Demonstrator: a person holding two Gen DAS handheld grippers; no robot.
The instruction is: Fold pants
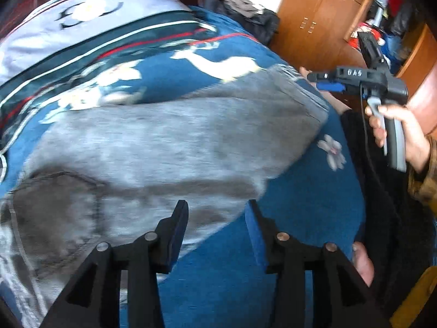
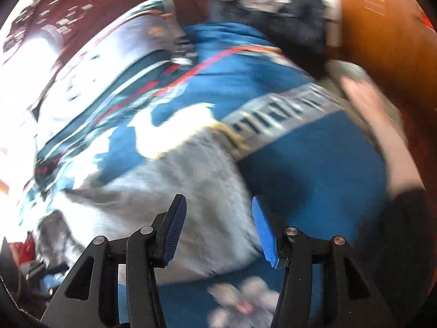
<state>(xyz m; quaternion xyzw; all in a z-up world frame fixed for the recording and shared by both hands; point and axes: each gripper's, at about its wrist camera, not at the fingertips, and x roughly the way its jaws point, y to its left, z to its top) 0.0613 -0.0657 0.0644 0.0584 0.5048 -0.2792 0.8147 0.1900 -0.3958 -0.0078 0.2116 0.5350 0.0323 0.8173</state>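
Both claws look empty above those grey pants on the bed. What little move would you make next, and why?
Probably lower the left claw onto the near edge of the grey pants and pinch it for the next fold. Both claws are open and hold nothing, and the pants lie flat on the blue blanket, with that edge under the left claw.

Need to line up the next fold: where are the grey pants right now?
The grey pants lie flat on the blue patterned blanket, just beyond both open grippers, left and right.
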